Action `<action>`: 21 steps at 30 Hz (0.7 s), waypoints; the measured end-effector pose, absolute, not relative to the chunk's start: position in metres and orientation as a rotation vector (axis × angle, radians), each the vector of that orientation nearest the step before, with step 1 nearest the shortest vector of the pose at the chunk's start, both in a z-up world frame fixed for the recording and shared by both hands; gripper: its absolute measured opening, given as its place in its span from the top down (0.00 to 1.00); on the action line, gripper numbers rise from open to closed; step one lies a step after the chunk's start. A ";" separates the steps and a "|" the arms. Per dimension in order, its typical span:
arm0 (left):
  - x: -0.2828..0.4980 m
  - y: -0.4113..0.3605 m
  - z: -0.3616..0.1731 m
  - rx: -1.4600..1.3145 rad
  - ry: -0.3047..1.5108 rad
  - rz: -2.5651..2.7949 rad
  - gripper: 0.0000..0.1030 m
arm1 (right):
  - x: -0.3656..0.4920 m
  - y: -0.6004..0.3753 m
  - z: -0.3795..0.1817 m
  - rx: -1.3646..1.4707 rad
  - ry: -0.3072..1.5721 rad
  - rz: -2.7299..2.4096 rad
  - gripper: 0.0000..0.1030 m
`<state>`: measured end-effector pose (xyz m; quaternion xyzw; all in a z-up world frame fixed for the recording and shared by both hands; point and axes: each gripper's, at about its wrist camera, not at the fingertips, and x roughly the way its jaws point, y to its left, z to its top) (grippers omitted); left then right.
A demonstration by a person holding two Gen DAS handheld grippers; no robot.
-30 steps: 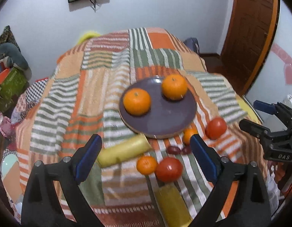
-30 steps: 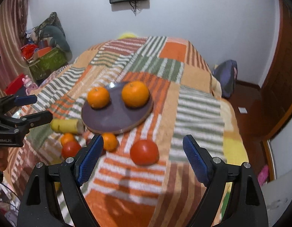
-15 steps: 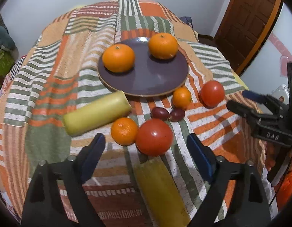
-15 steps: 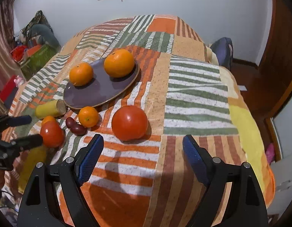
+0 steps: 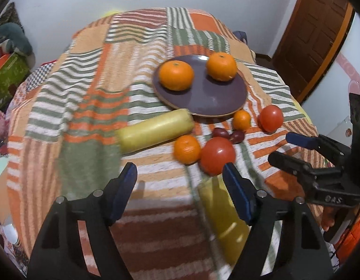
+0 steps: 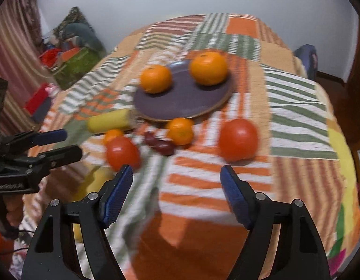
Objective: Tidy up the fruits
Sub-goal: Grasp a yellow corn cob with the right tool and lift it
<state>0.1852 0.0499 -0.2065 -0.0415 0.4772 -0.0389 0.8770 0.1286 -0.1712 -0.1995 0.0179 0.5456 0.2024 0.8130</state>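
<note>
Left gripper [image 5: 180, 175] and right gripper [image 6: 176, 177] just closing partway, spread, empty; "OAS" legible on right gripper body; plate [image 5: 215, 102] beyond.

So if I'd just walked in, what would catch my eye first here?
Probably the purple plate in the middle of the striped patchwork blanket, with two big oranges on it. In front of it lie loose fruits: red tomatoes, small oranges and yellow cylinders. Black grippers with blue-padded fingers hover open at the near edge.
</note>
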 end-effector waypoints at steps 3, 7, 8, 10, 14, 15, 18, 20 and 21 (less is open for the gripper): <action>0.171 0.064 -0.207 -0.093 0.994 -0.057 0.26 | 0.120 -0.151 -0.199 0.042 1.189 0.476 0.28; 0.155 0.078 -0.211 -0.103 1.000 -0.038 0.26 | 0.110 -0.126 -0.208 0.014 1.246 0.511 0.28; 0.151 0.081 -0.213 -0.103 1.001 -0.035 0.26 | 0.108 -0.121 -0.211 0.009 1.261 0.516 0.28; 0.143 0.087 -0.215 -0.105 0.999 -0.032 0.26 | 0.104 -0.111 -0.217 -0.009 1.292 0.522 0.28; 0.131 0.099 -0.220 -0.126 1.001 -0.036 0.26 | 0.104 -0.094 -0.228 -0.051 1.335 0.518 0.28; 0.128 0.101 -0.220 -0.129 1.001 -0.035 0.26 | 0.104 -0.088 -0.232 -0.074 1.339 0.510 0.28; 0.123 0.106 -0.222 -0.147 0.999 -0.039 0.26 | 0.101 -0.077 -0.235 -0.152 1.320 0.499 0.37; 0.121 0.108 -0.222 -0.153 0.995 -0.043 0.26 | 0.101 -0.072 -0.234 -0.159 1.320 0.513 0.51; 0.120 0.109 -0.223 -0.154 0.993 -0.044 0.26 | 0.101 -0.071 -0.233 -0.171 1.315 0.512 0.51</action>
